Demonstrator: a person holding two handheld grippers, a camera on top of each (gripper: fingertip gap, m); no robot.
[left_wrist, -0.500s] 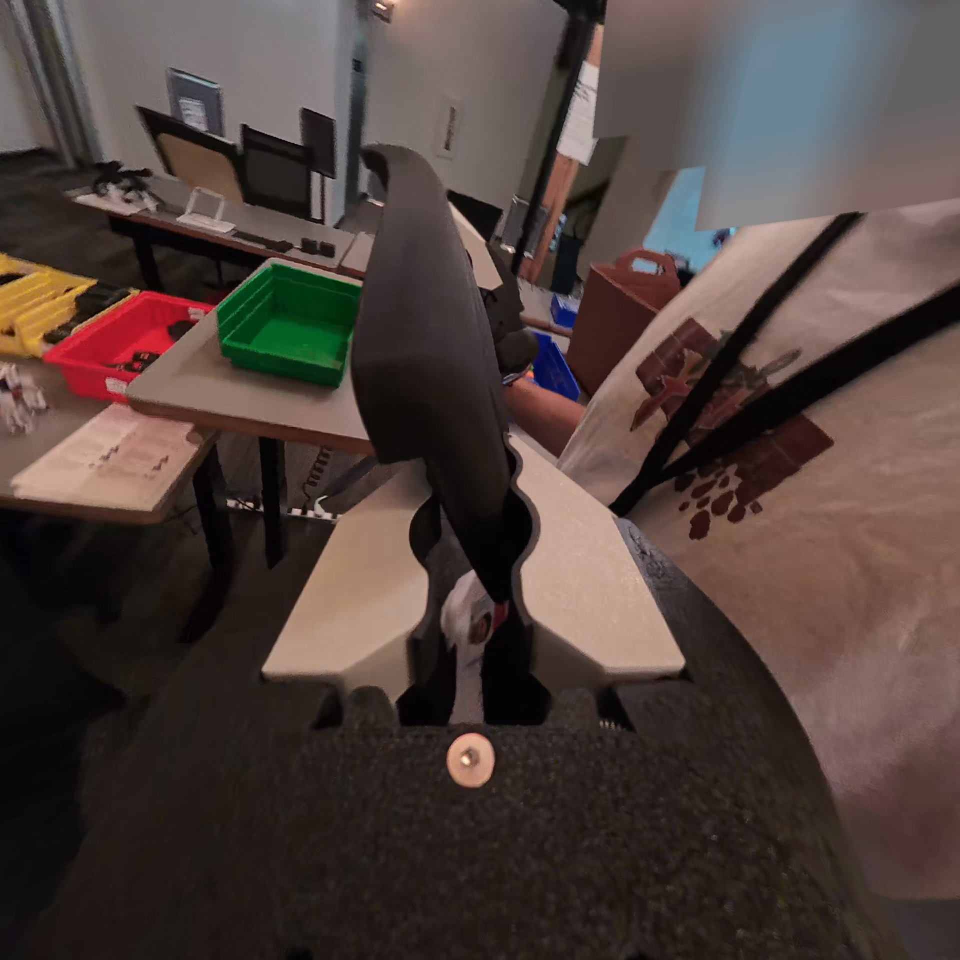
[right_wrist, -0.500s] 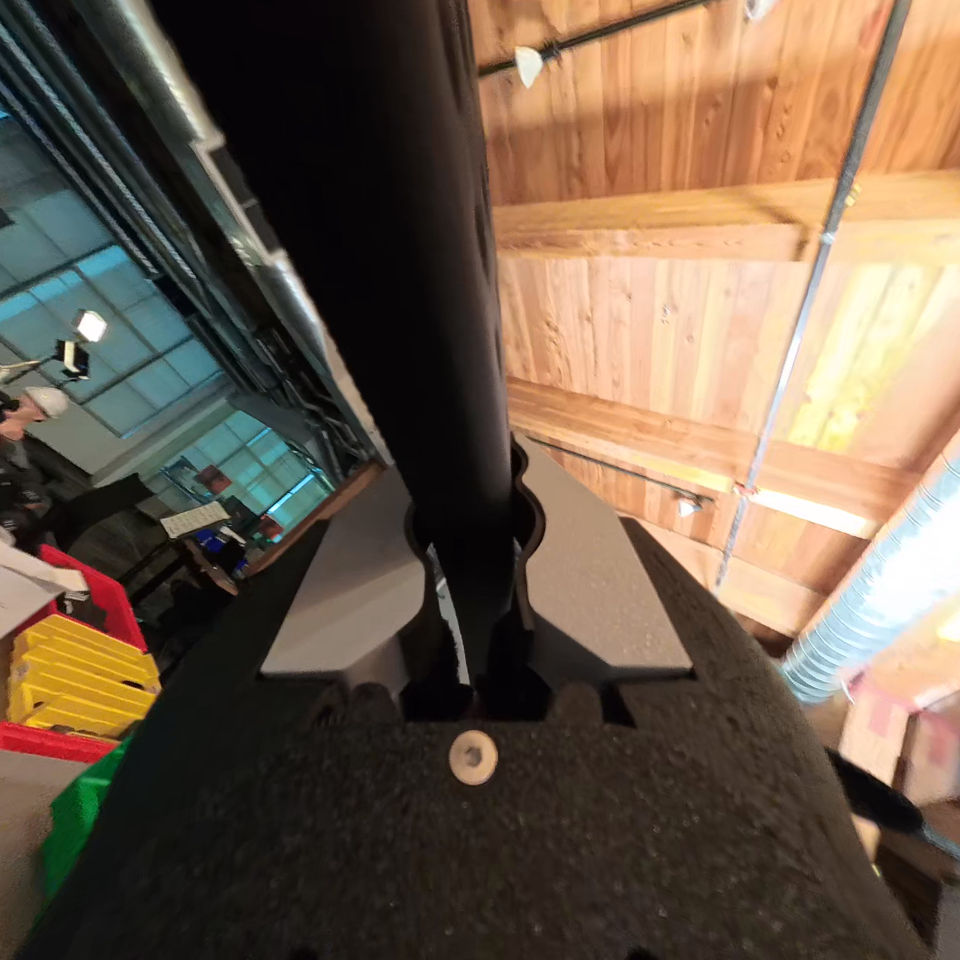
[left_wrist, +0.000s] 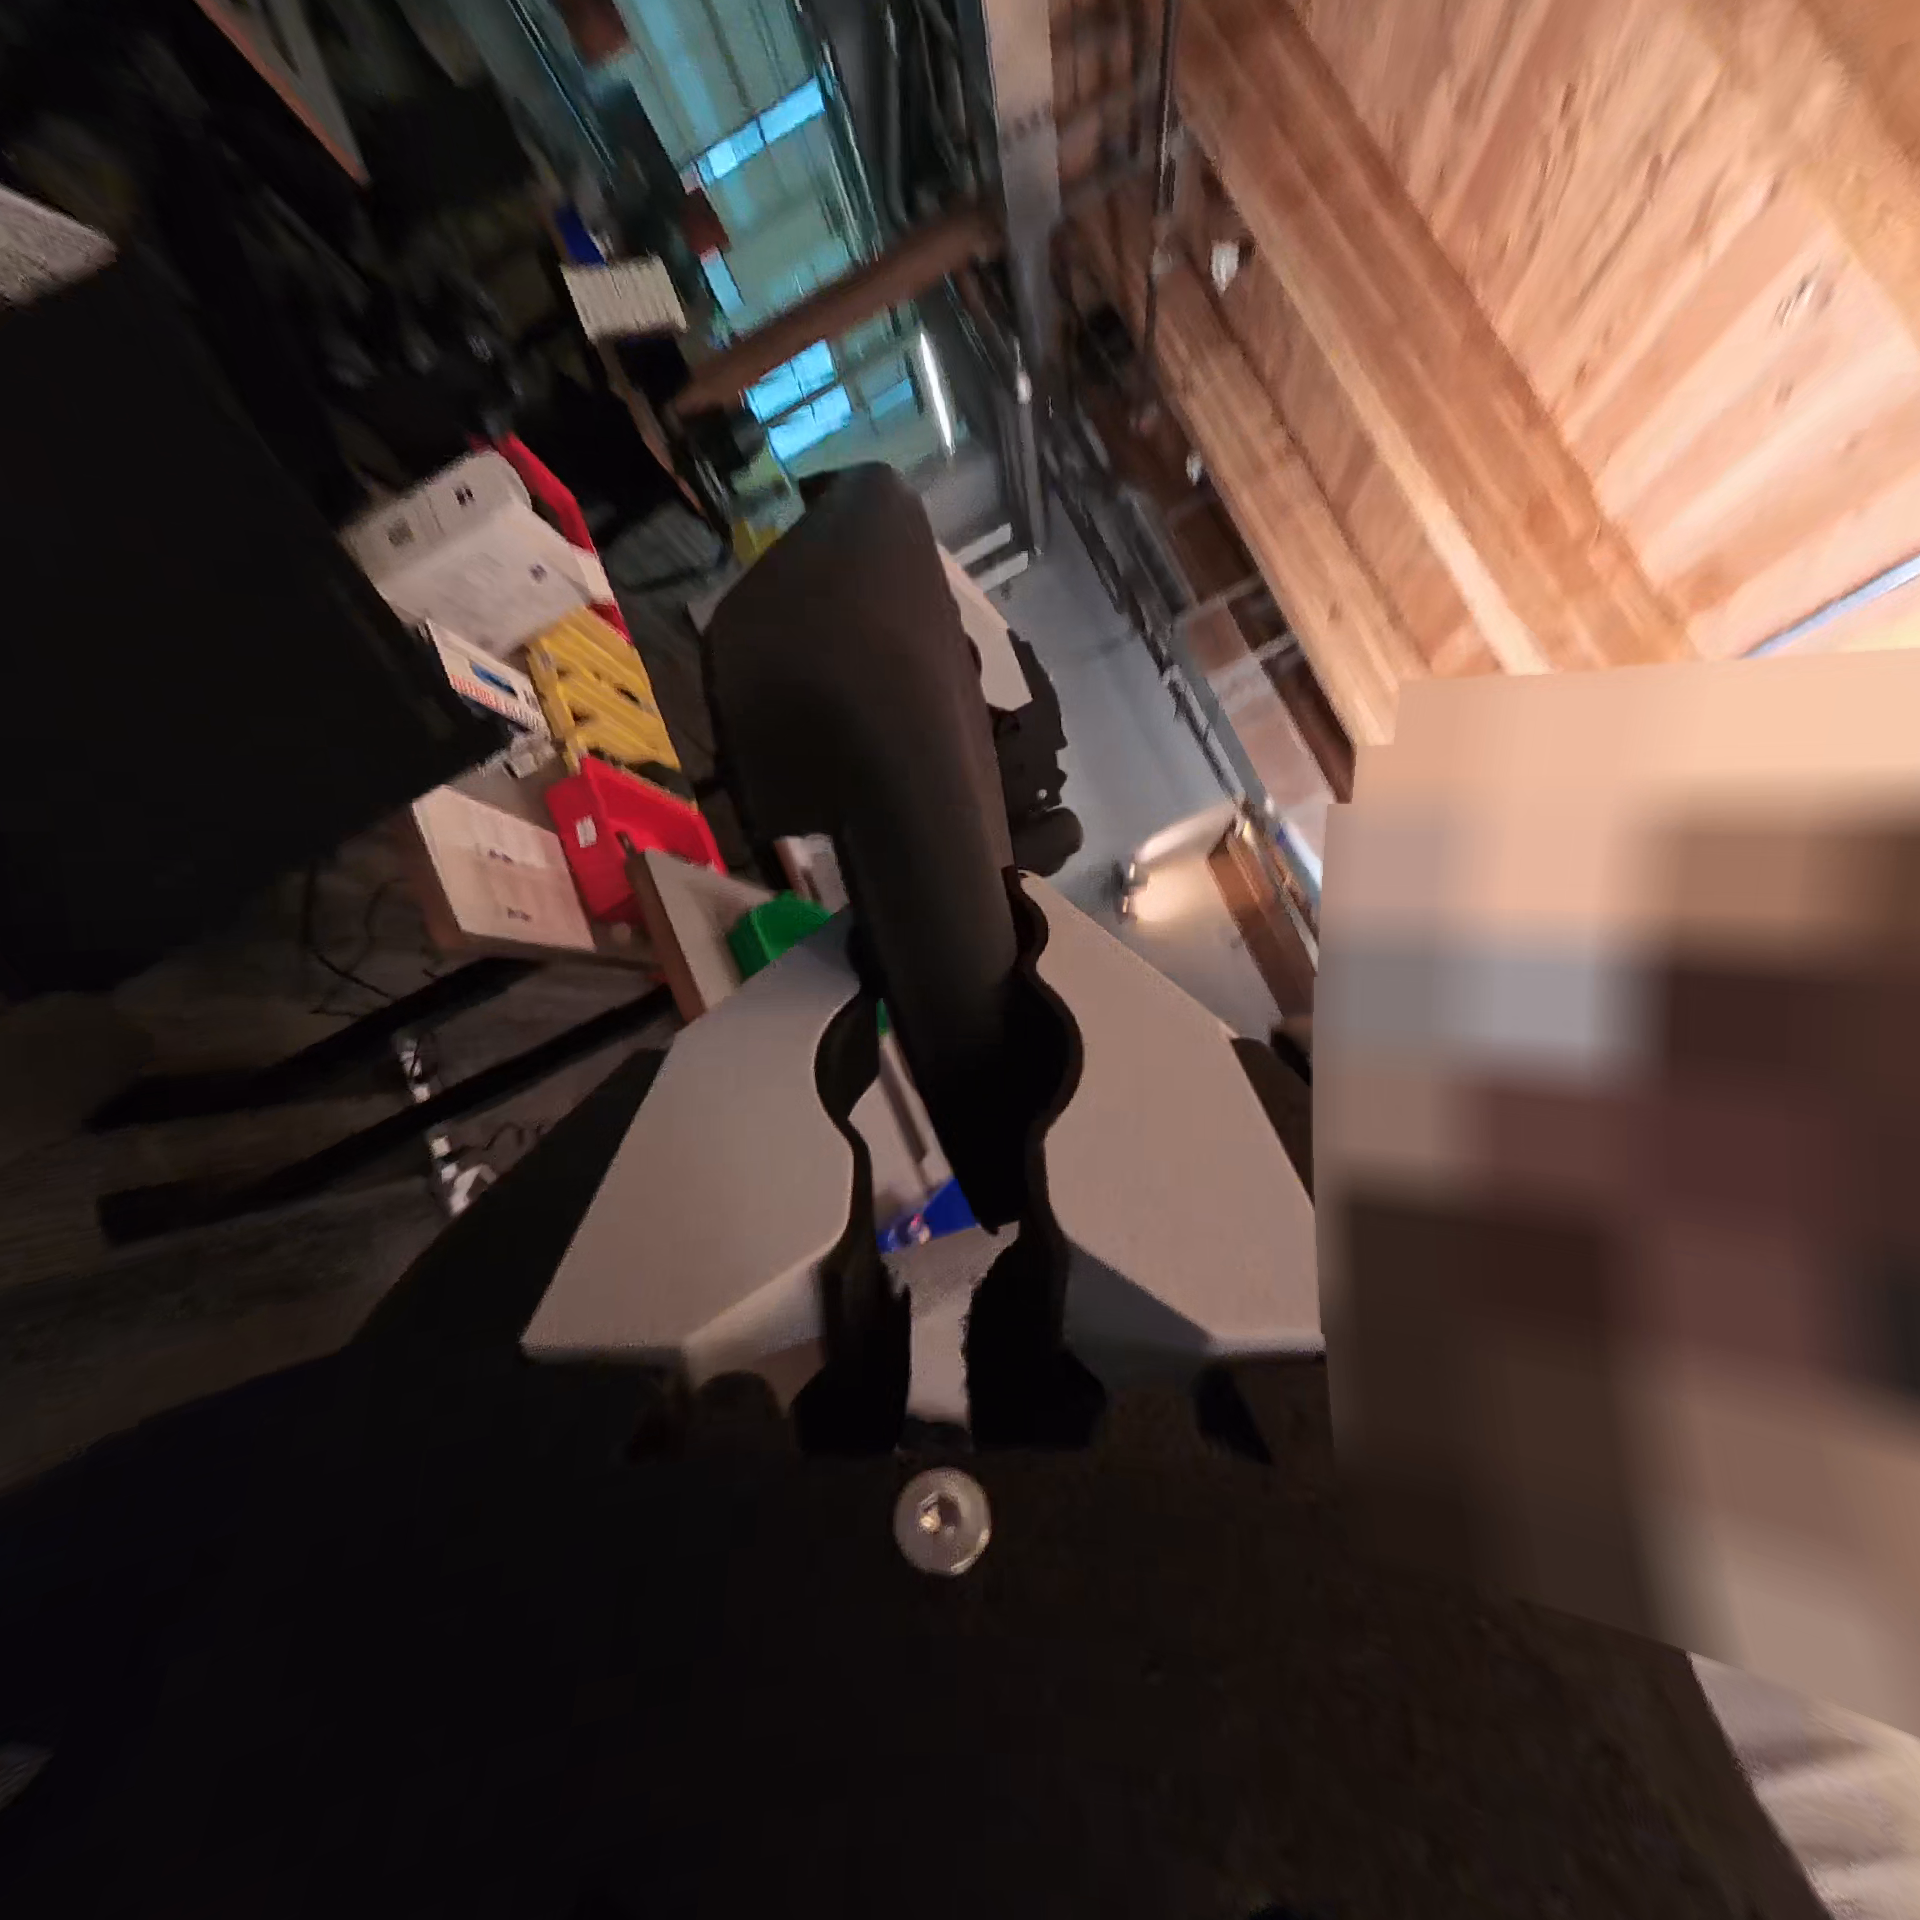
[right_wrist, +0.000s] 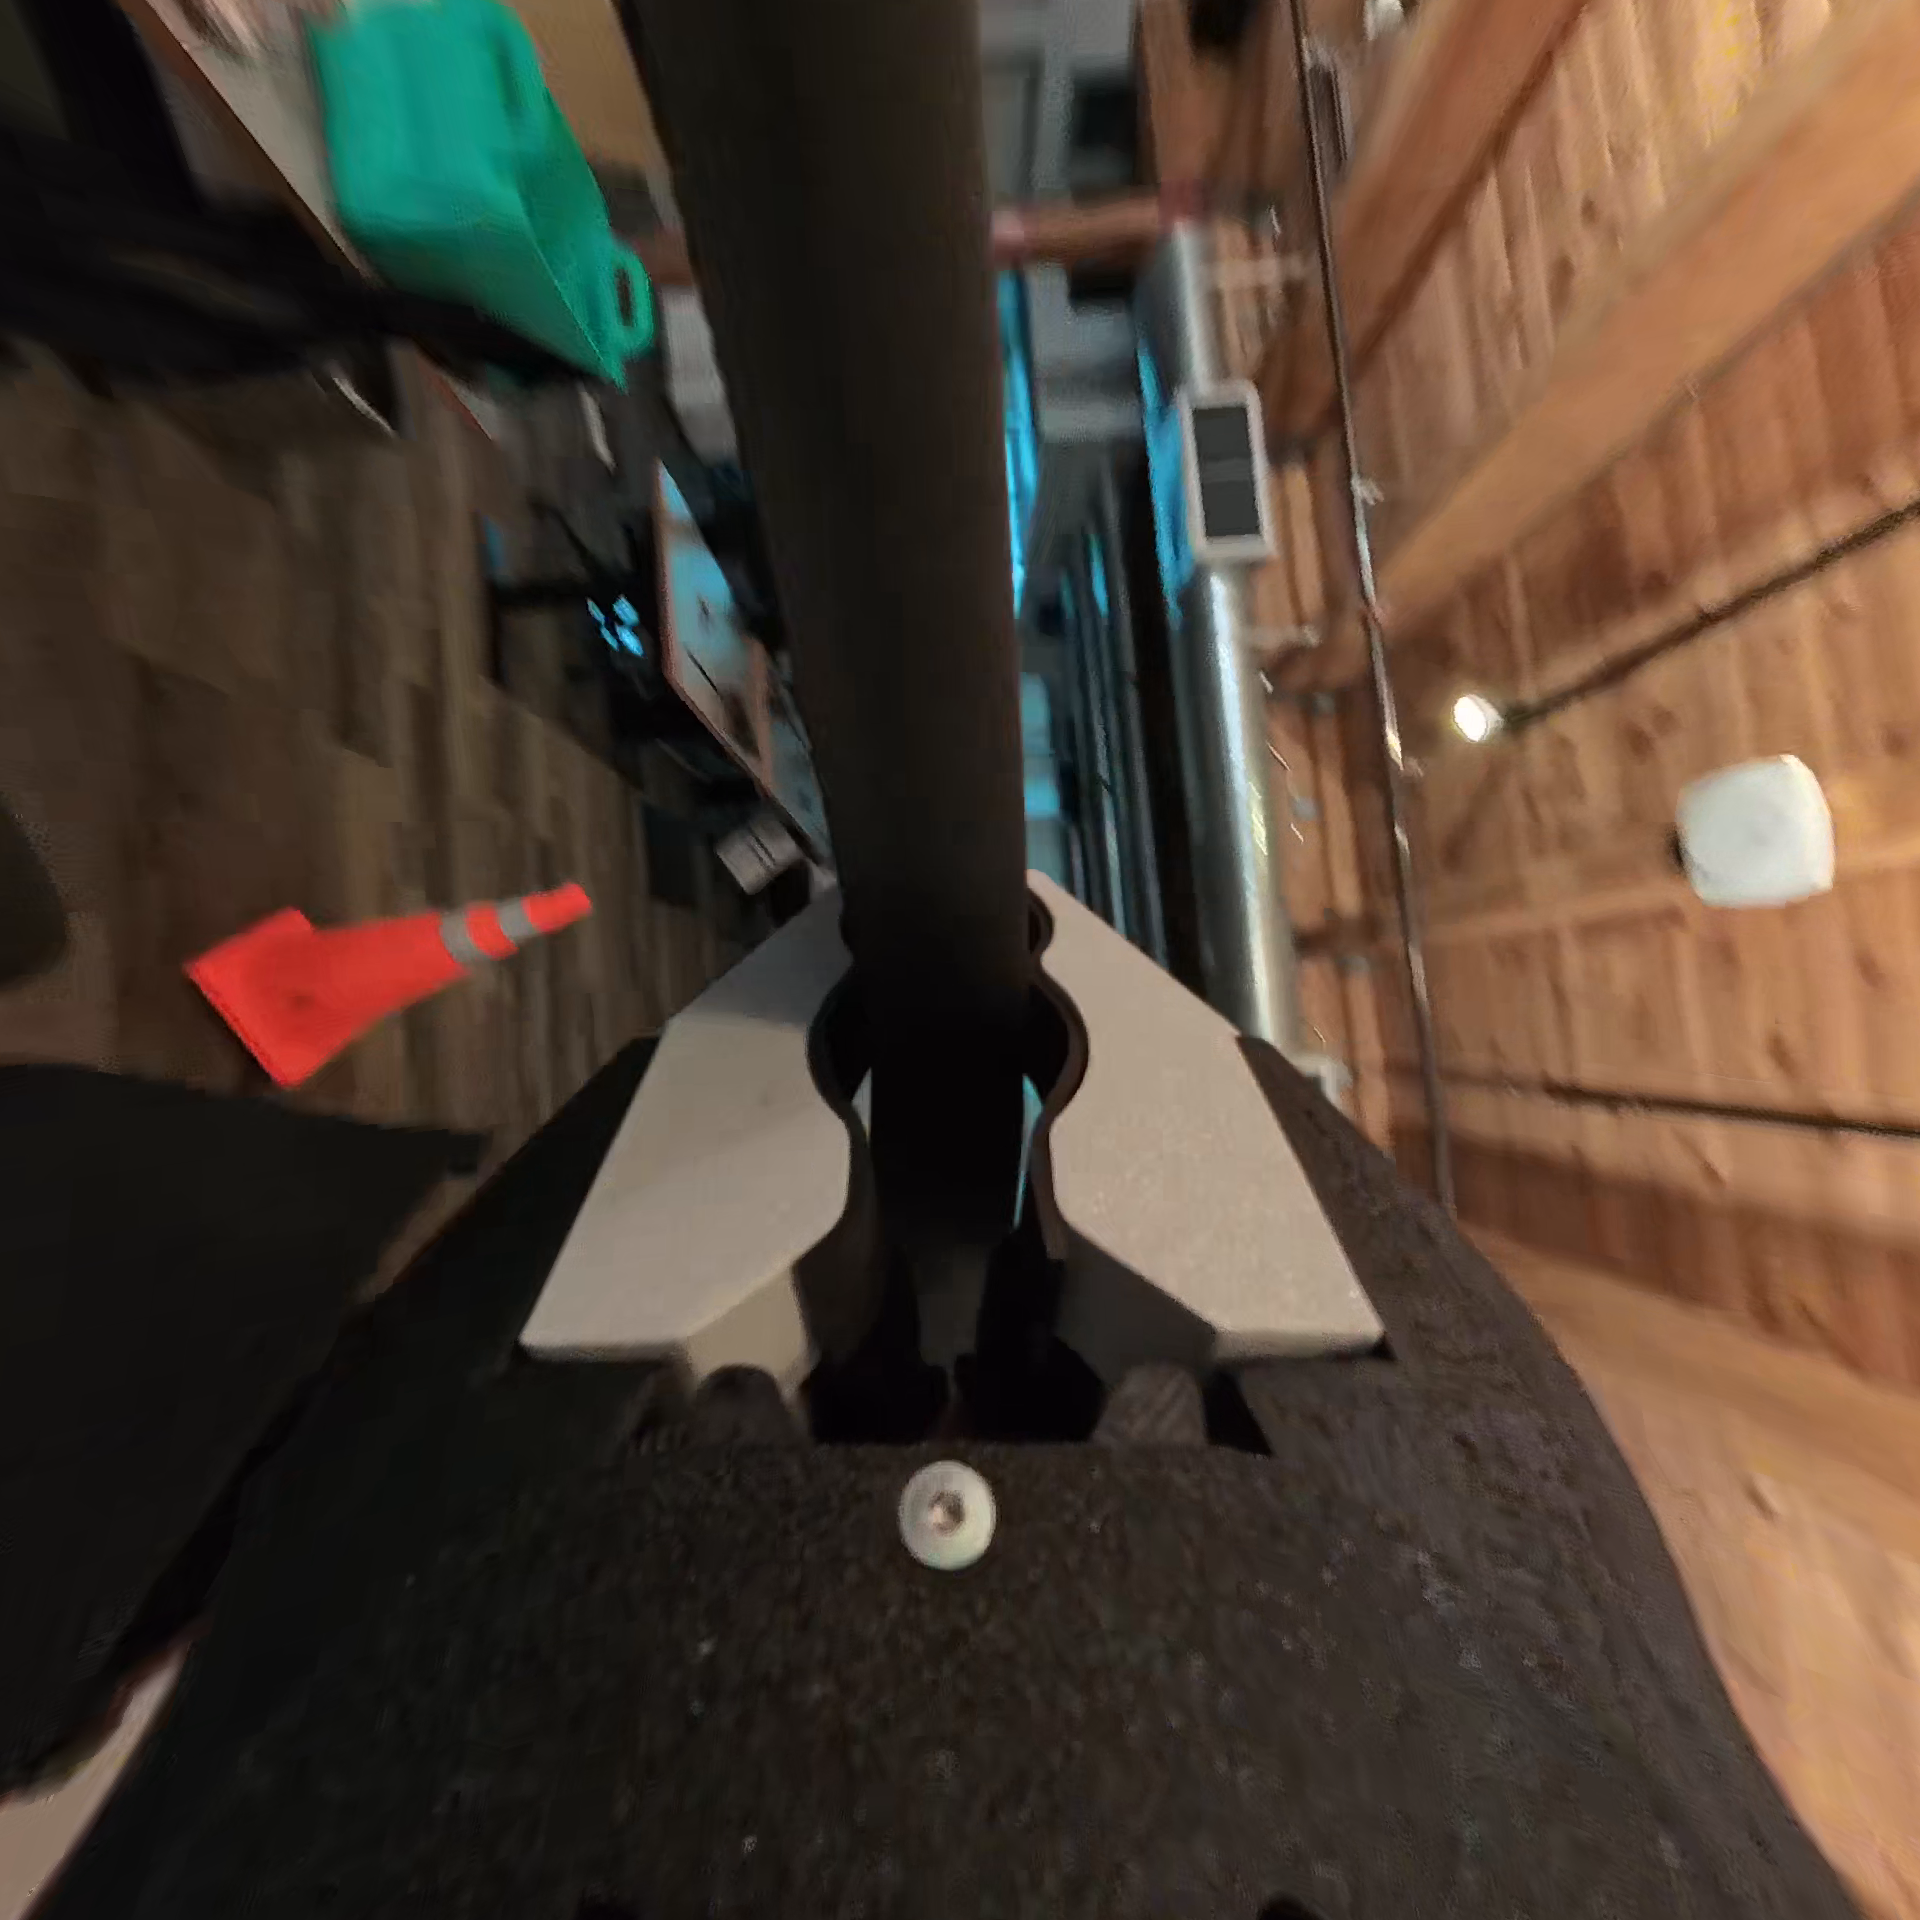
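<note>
My left gripper (left_wrist: 935, 966) is shut on a broad, flat black piece (left_wrist: 862, 727) that rises between its grey fingers (left_wrist: 727, 1143) and ends in a rounded tip. Behind that piece, part of another gripper's black mechanism (left_wrist: 1034, 758) shows. My right gripper (right_wrist: 935, 935) is shut on a long black piece (right_wrist: 883, 520) that runs up out of the frame between its grey fingers (right_wrist: 1164, 1164). Both views are rolled sideways and blurred. I cannot tell whether the two grippers hold the same piece.
In the left wrist view, a red bin (left_wrist: 623, 821), yellow bins (left_wrist: 603, 686), a green bin (left_wrist: 774, 925) and papers (left_wrist: 499, 883) lie on tables at the left. The right wrist view shows an orange cone (right_wrist: 364, 966), a teal bag (right_wrist: 468, 187) and a wooden ceiling (right_wrist: 1558, 520).
Both grippers have swung and rolled hard. The left view has turned from the tables and a person's shirt towards the ceiling; the right view now shows floor and a cone. Both stay shut.
</note>
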